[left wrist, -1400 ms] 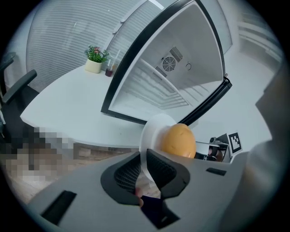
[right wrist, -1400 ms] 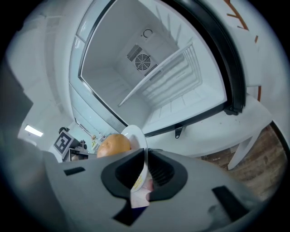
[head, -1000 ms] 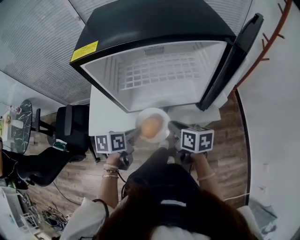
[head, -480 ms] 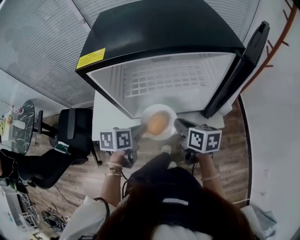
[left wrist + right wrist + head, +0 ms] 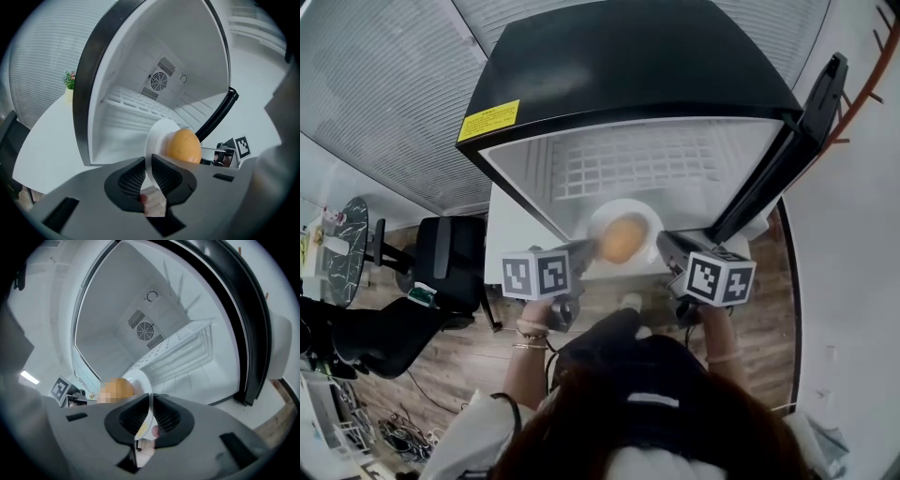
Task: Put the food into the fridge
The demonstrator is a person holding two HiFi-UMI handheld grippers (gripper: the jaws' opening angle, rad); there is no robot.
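Holding a plate up to the open fridge with both grippers

Left gripper (image 5: 149, 161) and right gripper (image 5: 151, 401) reach forward side by side, tilted somewhat downward, each with its fingers clamped on an opposite rim of the white plate (image 5: 639, 214). The round orange food (image 5: 622, 239) sits on it, between and just beyond the fingertips, at the fridge (image 5: 628, 56) mouth. A yellow sticker (image 5: 489, 120) on the fridge's black top is too small to read.
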